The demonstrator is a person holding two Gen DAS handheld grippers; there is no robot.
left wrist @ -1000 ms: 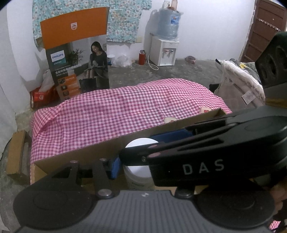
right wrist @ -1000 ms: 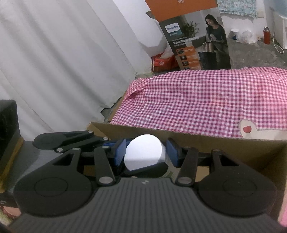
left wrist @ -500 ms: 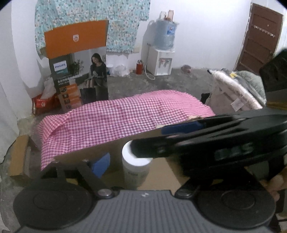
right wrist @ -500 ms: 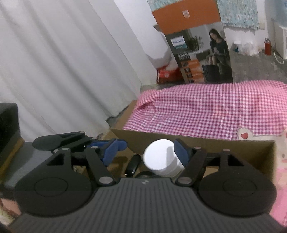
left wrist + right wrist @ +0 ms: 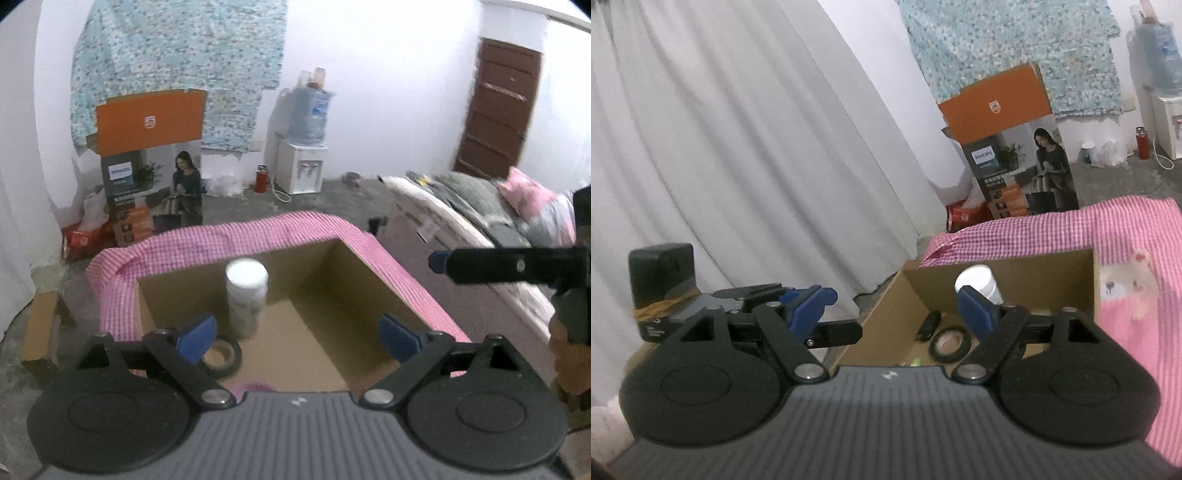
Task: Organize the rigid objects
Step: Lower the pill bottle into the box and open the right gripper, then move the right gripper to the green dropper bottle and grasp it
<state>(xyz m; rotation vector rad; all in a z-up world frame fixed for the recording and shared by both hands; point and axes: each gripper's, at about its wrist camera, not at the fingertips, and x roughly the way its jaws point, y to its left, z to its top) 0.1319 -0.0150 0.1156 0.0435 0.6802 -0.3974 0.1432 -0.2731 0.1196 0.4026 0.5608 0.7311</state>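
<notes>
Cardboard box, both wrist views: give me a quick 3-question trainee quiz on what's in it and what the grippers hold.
1. True or false: the white bottle stands upright in the cardboard box.
2. What lies flat beside the bottle's base? A) black tape roll B) red flask C) pink pillow
3. What is between the pads of the left gripper and right gripper?

Key: 1 true. 2 A, the tape roll. 3 Nothing; both are opening, clear of the bottle.
</notes>
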